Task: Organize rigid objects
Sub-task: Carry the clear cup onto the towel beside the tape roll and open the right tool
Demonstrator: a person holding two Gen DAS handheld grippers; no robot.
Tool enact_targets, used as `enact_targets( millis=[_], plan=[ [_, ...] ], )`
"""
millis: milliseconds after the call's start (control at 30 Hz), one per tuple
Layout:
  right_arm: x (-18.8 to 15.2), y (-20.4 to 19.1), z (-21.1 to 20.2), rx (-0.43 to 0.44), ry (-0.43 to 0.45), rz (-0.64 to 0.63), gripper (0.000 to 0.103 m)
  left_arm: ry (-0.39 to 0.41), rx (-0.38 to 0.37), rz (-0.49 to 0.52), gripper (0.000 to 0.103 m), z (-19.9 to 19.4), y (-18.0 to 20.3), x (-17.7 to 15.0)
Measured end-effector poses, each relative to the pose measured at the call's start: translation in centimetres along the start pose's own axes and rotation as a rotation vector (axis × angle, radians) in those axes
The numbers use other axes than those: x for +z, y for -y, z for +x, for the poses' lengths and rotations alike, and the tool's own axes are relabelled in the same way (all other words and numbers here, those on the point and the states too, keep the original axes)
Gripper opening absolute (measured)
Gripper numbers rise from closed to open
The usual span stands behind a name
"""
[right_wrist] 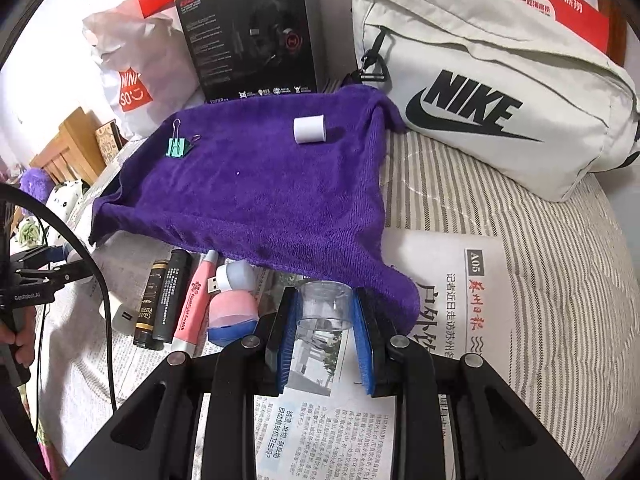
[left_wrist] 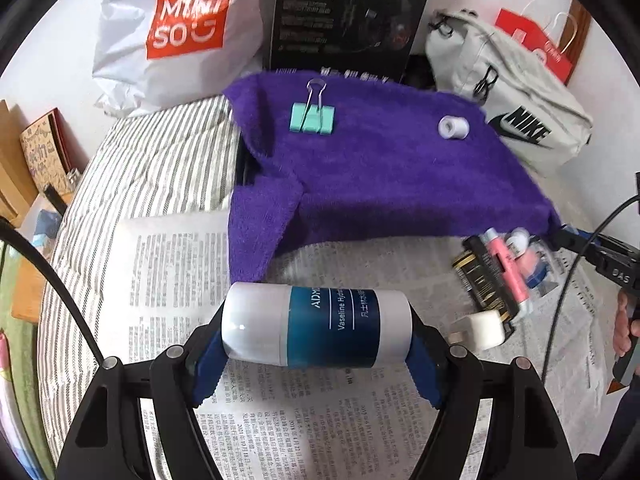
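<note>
Newspaper (right_wrist: pixel 480 320) | purple towel (right_wrist: pixel 260 192) ahead | clutter (right_wrist: pixel 180 300) beside, partly blurred

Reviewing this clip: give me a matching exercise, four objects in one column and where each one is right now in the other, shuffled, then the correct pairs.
Things:
1. Vaseline bottle
2. clear plastic cup
3. green binder clip
4. pink tube

Places:
A. lying on the purple towel
B. held crosswise in the left claw
C. on the newspaper among the loose items in front of the towel
D. gripped in the right claw

Pairs: 1-B, 2-D, 3-A, 4-C
</note>
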State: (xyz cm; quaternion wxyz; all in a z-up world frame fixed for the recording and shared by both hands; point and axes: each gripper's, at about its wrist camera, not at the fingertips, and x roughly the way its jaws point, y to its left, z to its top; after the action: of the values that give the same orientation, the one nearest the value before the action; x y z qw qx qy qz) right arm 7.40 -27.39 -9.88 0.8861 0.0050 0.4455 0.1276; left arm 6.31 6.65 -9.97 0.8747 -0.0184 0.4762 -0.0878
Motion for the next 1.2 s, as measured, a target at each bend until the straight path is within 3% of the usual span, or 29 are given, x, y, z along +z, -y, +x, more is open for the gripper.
enact_targets(
  millis=[567,667,1200],
  plan=[
    [4.0,-0.5,-0.7,0.018,0.065,-0.038,0.027,0.059,-0.008,0.006,0.075,-1.4,0.7,3.6],
    [5.0,-0.3,0.2,0.040,0.065,-0.038,0.027,0.061,-0.010,-0.010,0.075,-1.4,0.4,3.7],
    [11.4,0.1,9.4,-0.011,0.042,-0.087,0.027,0.038,-0.017,-0.055,0.075,-0.7,-0.8,3.4]
  ],
)
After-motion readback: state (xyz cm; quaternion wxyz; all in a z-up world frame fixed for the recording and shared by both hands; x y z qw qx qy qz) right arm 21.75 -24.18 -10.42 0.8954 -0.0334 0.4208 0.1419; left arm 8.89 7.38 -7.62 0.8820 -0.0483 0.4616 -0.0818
